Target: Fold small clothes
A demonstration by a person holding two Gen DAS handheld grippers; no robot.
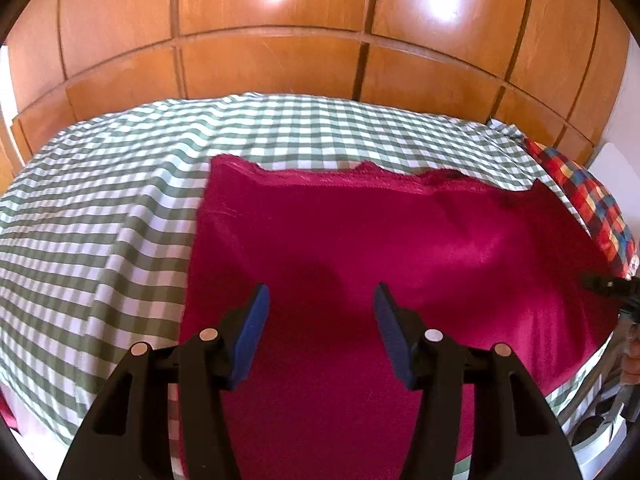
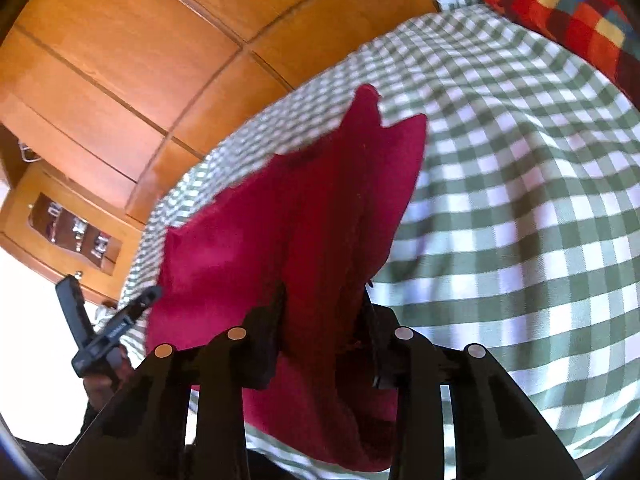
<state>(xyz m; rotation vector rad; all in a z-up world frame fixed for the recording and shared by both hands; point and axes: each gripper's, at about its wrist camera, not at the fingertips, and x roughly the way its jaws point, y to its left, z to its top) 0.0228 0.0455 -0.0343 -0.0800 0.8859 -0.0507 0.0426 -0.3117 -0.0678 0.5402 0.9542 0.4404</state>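
A dark red garment [image 1: 380, 240] lies spread on the green-checked bed sheet [image 1: 100, 220]. My left gripper [image 1: 322, 296] hovers just above its near part, jaws open, nothing between the blue pads [image 1: 252, 332]. In the right wrist view the red garment [image 2: 280, 208] is lifted at its right side, and a bunched fold runs between the fingers of my right gripper [image 2: 322, 300], which is shut on it. The right gripper [image 1: 608, 284] also shows at the right edge of the left wrist view. The left gripper [image 2: 112, 328] appears at the lower left of the right wrist view, held by a hand [image 2: 100, 388].
A plaid pillow [image 1: 592, 204] in red, blue and yellow lies at the bed's right end, also seen as the pillow [image 2: 568, 20]. Wooden wardrobe doors [image 1: 280, 60] stand behind the bed. A wooden nightstand [image 2: 68, 228] with a glass front is at the far left.
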